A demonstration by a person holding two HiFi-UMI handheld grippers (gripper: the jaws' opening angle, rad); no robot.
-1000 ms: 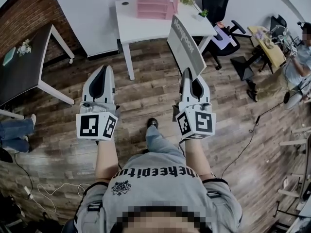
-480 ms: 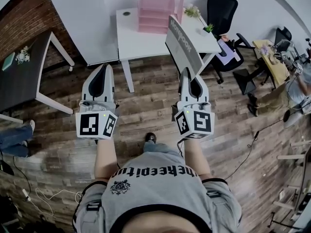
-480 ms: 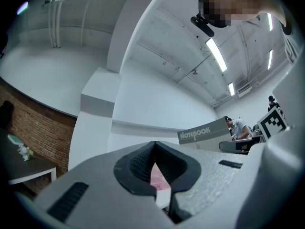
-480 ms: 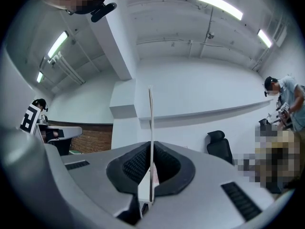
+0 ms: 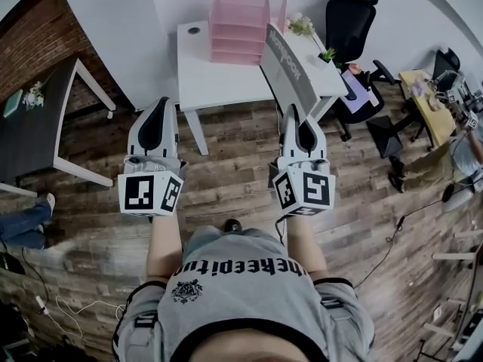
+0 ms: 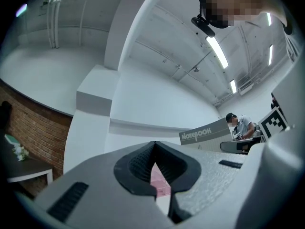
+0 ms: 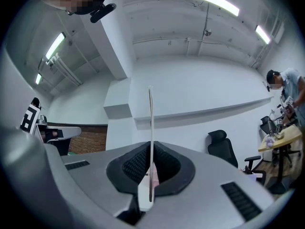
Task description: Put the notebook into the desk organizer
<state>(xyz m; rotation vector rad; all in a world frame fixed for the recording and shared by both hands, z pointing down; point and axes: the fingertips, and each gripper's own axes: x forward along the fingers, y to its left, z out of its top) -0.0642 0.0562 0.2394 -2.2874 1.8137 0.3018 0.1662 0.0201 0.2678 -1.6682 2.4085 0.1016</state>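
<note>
A grey notebook (image 5: 287,70) stands on edge in my right gripper (image 5: 296,113), which is shut on its lower end; it tilts up over the near edge of the white table (image 5: 219,81). In the right gripper view the notebook (image 7: 151,123) shows edge-on as a thin line between the pads. The pink desk organizer (image 5: 241,23) sits at the back of that table, beyond the notebook. My left gripper (image 5: 160,102) hangs over the floor short of the table, shut and empty. In its own view the notebook (image 6: 205,135) appears to the right, and the organizer (image 6: 161,184) peeks through below the pads.
Two small potted plants (image 5: 302,25) (image 5: 327,53) stand at the table's right end. A black office chair (image 5: 351,10) sits behind it. A dark table (image 5: 34,119) is at the left, a cluttered desk (image 5: 430,93) at the right. Cables (image 5: 60,308) lie on the wooden floor.
The white table and pink organizer have come nearer in the head view. Both grippers have travelled forward together, the right one still carrying the notebook, which now overlaps the table.
</note>
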